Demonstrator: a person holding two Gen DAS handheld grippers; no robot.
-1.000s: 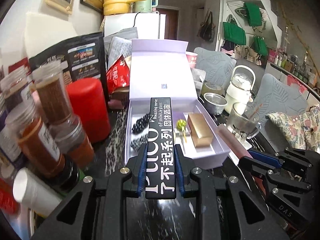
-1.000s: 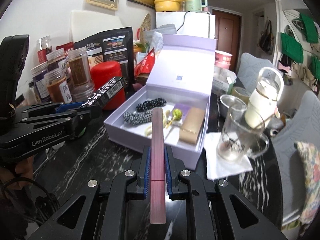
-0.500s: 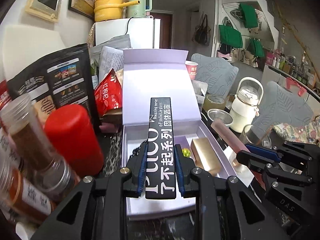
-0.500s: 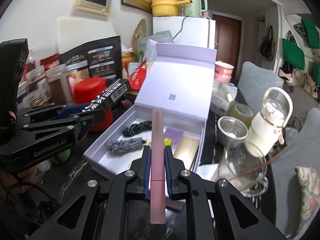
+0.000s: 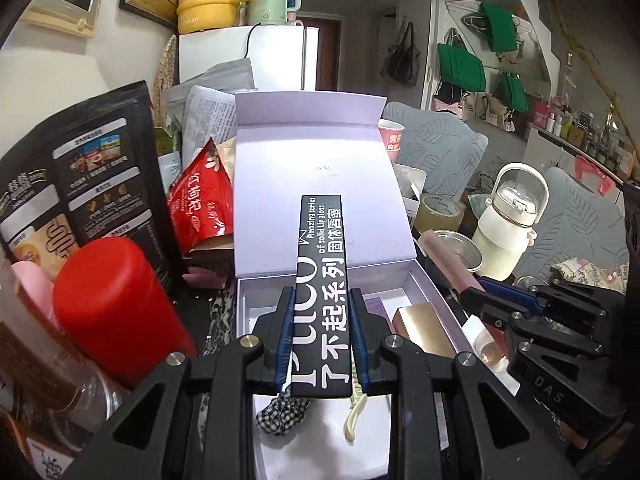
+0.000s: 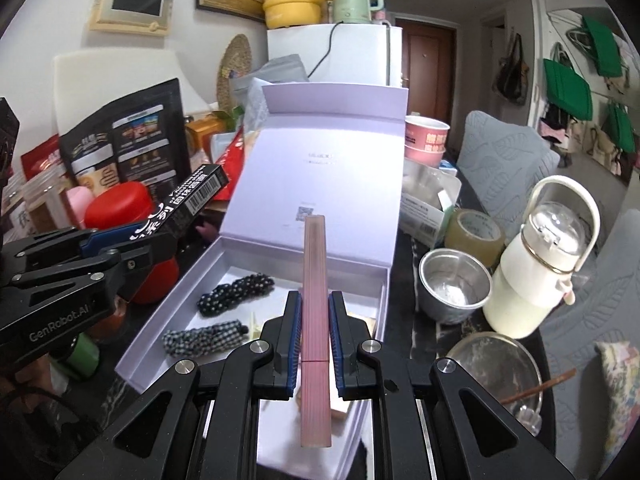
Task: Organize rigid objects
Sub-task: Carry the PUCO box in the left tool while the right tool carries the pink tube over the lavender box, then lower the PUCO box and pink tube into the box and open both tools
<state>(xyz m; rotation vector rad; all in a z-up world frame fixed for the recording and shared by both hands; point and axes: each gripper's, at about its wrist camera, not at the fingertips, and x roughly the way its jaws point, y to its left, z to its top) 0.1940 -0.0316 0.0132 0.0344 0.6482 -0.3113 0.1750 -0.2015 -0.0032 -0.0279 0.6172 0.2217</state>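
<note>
The fingers (image 5: 283, 332) of the left gripper (image 5: 320, 340) are clamping a black lip-gloss box (image 5: 320, 280) and the right gripper (image 6: 314, 328) is pinching a pink stick (image 6: 316, 320), both pointing lengthwise forward above the open lilac box (image 6: 180, 308) directly beneath, the left one nearer its left side.

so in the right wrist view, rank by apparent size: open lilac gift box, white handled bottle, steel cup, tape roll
1. Open lilac gift box, by far the largest.
2. White handled bottle.
3. Round steel cup and clear tape roll: look alike; the roll is partly hidden behind the cup and sits farther back, so unranked.
</note>
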